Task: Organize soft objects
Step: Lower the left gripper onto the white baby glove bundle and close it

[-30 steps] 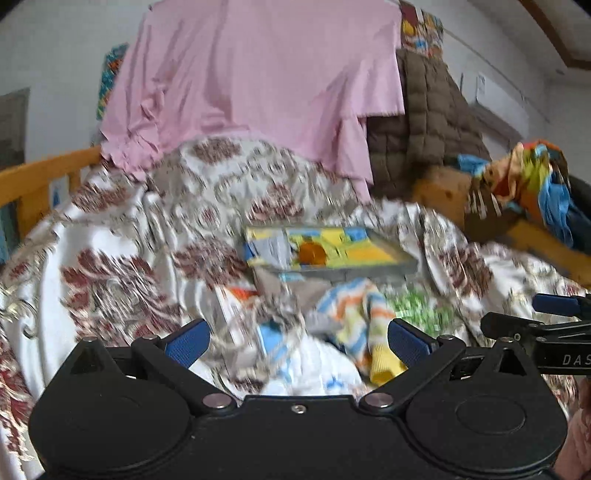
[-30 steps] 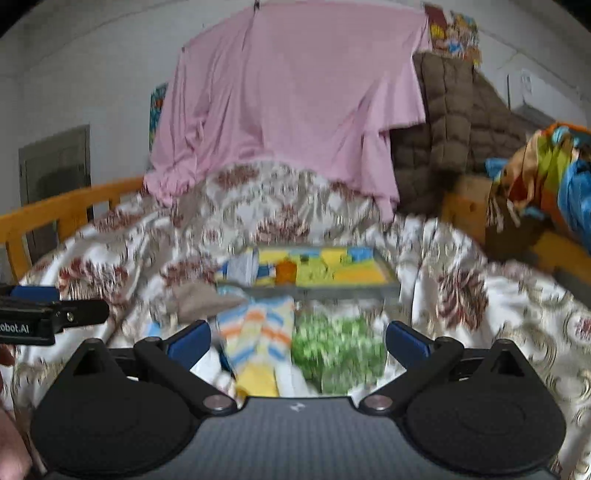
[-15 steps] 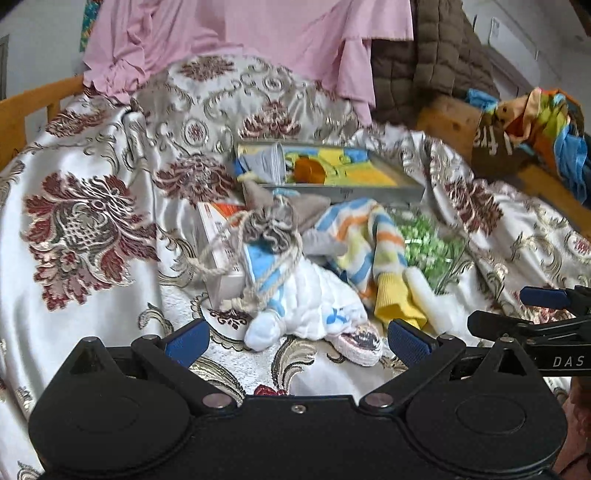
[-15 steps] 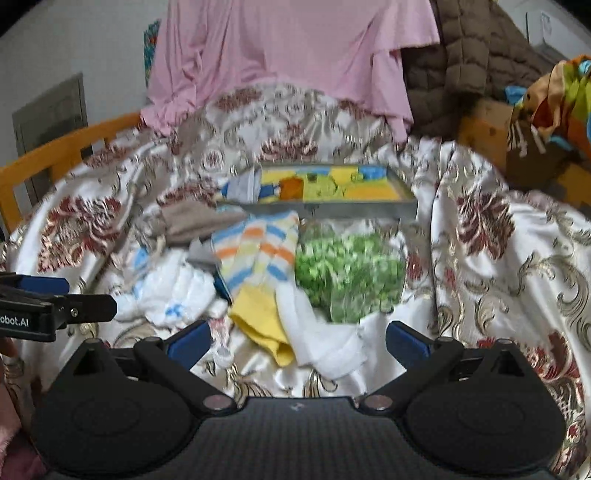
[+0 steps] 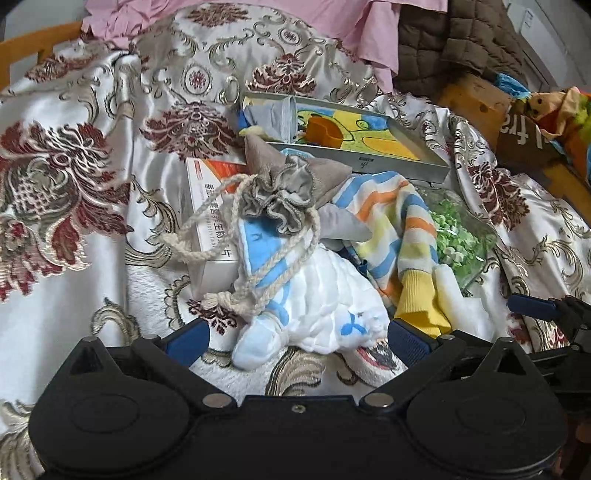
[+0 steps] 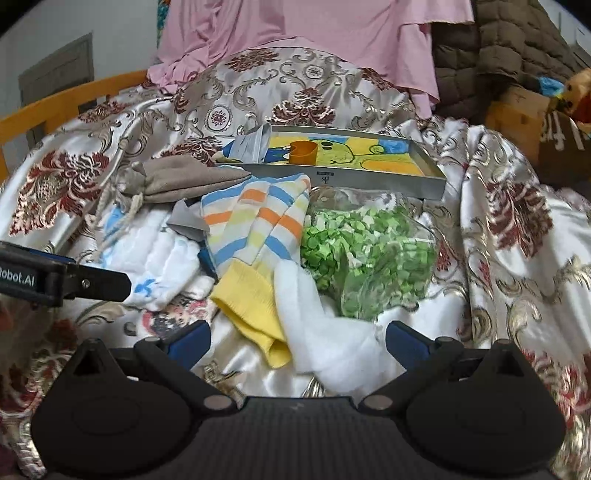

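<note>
Our left gripper (image 5: 297,338) gapes empty, the white cloth (image 5: 325,306) between its jaws; our right gripper (image 6: 297,338), likewise spread, frames the striped sock (image 6: 255,236).

The box (image 5: 207,221) is partly covered by the drawstring pouch (image 5: 284,184). The small round item (image 5: 373,354) sits half hidden behind the left tool (image 5: 297,338). The pink sheet (image 6: 332,33) is cut off by the top edge.

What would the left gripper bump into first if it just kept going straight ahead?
Probably the white quilted cloth with blue marks, lying right between the open left gripper fingers. The grey drawstring pouch sits farther back; depth is hard to judge.
</note>
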Demonstrator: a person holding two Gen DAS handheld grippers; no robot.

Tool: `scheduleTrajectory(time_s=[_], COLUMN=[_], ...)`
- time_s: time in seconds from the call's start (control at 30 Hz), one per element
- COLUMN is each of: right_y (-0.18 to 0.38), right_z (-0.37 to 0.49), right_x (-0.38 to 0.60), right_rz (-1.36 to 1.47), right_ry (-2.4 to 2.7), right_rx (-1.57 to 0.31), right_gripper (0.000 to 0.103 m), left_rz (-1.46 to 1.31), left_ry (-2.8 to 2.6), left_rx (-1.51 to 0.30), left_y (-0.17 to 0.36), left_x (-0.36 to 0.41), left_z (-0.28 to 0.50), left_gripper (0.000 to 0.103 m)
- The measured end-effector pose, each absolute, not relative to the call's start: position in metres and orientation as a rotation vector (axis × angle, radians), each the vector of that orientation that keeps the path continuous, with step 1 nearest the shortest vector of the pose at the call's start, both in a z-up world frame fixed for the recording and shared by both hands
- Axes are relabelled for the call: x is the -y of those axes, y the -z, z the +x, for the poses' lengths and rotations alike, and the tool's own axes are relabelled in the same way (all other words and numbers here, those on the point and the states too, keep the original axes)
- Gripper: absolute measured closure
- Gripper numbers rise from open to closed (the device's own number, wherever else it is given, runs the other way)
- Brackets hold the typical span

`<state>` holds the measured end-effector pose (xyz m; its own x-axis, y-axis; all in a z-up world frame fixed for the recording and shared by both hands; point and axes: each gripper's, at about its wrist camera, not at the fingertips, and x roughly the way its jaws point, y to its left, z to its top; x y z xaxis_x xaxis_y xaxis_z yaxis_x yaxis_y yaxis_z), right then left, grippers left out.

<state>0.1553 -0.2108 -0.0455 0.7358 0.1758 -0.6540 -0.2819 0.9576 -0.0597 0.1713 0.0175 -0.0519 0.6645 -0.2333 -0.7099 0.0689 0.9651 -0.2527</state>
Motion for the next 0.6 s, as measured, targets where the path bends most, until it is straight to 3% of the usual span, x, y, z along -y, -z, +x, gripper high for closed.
scheduleTrajectory(time_s=[0.23,0.47,0.6], right_y=[0.046,0.054,0.06], right_z=[0.167,0.181,0.184], right_x=[0.221,0.222,0.217], right_rz=[-0.103,-0.106,-0.129], right_ry=[-0.251,-0.212,-0.209], right_rx=[-0.682,-0.701,-0.717], right_gripper=[0.005,0.017,0.025], left_rz=[-0.267,-0.299,-0.329], left_ry=[0.203,0.226,0.233], left_rx=[-0.838,-0.851,-0.861], left_y=[0.058,0.065,0.065], left_x=[-0.02,-0.015,-0.015], left_z=[0.179,0.191,0.193], left_gripper=[0.018,0.02,0.036])
